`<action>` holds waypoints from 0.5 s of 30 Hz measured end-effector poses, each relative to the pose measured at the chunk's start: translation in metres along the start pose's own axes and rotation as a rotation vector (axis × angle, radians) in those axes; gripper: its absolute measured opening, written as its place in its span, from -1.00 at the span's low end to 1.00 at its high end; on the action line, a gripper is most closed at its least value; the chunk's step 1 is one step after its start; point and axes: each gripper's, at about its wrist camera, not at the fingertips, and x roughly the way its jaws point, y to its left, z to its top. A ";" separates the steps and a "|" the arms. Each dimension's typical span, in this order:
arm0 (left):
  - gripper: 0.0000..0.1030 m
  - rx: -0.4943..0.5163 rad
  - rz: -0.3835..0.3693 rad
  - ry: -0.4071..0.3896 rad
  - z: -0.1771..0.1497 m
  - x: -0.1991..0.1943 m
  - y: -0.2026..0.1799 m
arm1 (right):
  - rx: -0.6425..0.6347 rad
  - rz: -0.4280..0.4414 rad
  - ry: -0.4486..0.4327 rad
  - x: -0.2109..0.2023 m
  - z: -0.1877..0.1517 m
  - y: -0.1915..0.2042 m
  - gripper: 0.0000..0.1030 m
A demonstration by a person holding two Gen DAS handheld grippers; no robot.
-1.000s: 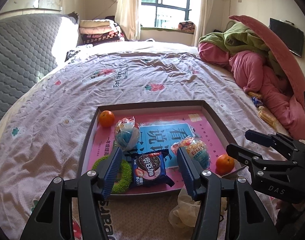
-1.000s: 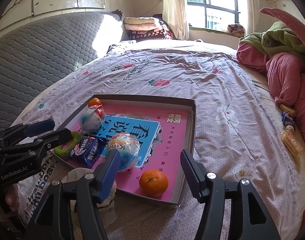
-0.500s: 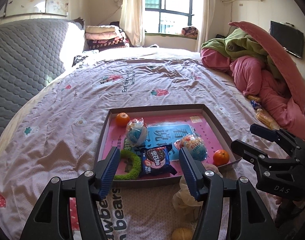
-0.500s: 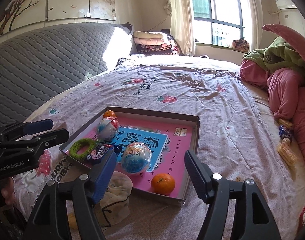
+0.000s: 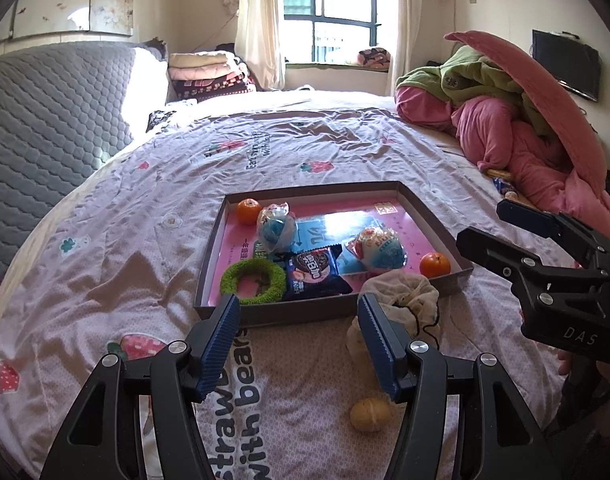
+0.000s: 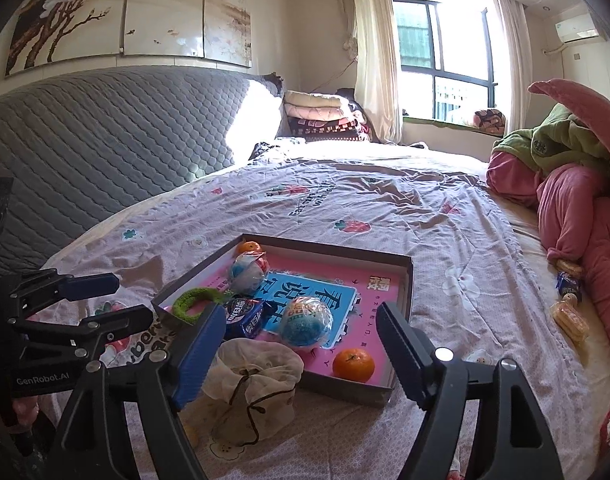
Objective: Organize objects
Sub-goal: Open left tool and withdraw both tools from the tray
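Note:
A shallow brown box (image 5: pixel 433 220) (image 6: pixel 405 292) with a pink floor lies on the bed. In it are two oranges (image 5: pixel 435 265) (image 5: pixel 248 211), two wrapped toy balls (image 5: pixel 381 249) (image 5: pixel 276 229), a blue biscuit pack (image 5: pixel 315 272) and a green fuzzy ring (image 5: pixel 253 280). A white drawstring pouch (image 5: pixel 401 294) (image 6: pixel 257 380) sits in front of the box. A small yellow egg (image 5: pixel 369 414) lies on the sheet nearer me. My left gripper (image 5: pixel 299 344) is open and empty, short of the box. My right gripper (image 6: pixel 301 356) is open and empty above the pouch and box edge.
The bed has a pink printed sheet (image 5: pixel 105 264). A pile of pink and green bedding (image 5: pixel 525 120) lies at the right. Snack packets (image 6: pixel 569 312) lie by it. A grey padded headboard (image 6: pixel 105 148) runs along the left. Folded blankets (image 5: pixel 209 76) are stacked at the far end.
Both grippers have pulled back and risen away from the box. The pouch and the yellow egg have come into view. Both stay open.

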 end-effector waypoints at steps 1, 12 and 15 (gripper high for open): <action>0.22 0.008 0.006 0.003 -0.003 0.000 -0.001 | -0.005 -0.001 0.002 0.000 -0.001 0.002 0.50; 0.23 0.062 -0.010 0.054 -0.038 0.003 -0.014 | -0.016 -0.003 0.046 -0.002 -0.019 0.012 0.53; 0.23 0.083 -0.015 0.072 -0.046 0.006 -0.020 | -0.017 0.001 0.057 -0.004 -0.024 0.013 0.54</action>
